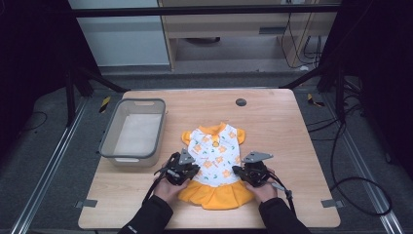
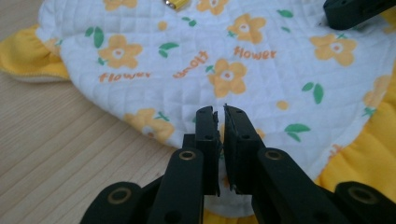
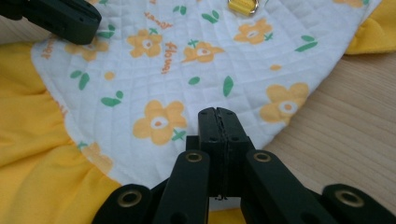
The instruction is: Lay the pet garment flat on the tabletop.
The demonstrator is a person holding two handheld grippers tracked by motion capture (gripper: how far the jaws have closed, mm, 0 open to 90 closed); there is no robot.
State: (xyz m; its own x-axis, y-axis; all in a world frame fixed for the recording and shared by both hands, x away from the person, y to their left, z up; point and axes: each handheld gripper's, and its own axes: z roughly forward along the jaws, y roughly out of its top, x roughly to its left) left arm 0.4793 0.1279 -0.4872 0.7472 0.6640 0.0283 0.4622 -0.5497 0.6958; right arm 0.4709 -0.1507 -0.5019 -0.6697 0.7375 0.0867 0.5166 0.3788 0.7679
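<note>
quilted dress pinched on both sides, ready for the fold

quilted white cloth with orange flowers and a yellow frill: this small dress (image 1: 214, 163) lies flat on the wooden table (image 1: 282, 126), near the person's edge, with the collar pointing away and the skirt toward the person. a grey bin (image 1: 109, 134) stands to its left, apart from it.

i judge the step in hand to be the gripping of the dress at its two sides, as a start for lifting or folding it. the left tool (image 2: 219, 115) has its jaws almost together, with a narrow gap at the tips, and in the left gripper view the white cloth seems to be nipped between them at the side hem, just above the frill. the right tool (image 3: 218, 113) has its jaws fully together on the opposite side hem; a little cloth shows under the jaws, so it seems to hold the edge, though the layer is thin and i cannot be fully sure.

the next move calls for both tools to rise together and evenly, so that the cloth does not slip out of one pinch, and then to carry the sides over.

as for the pose, both forearms come in from the bottom of the high view, in dark sleeves. the left hand (image 1: 165, 187) and the right hand (image 1: 265, 190) are low over the table, each at one side of the dress, and both tools point forward and inward, toward the middle.
</note>
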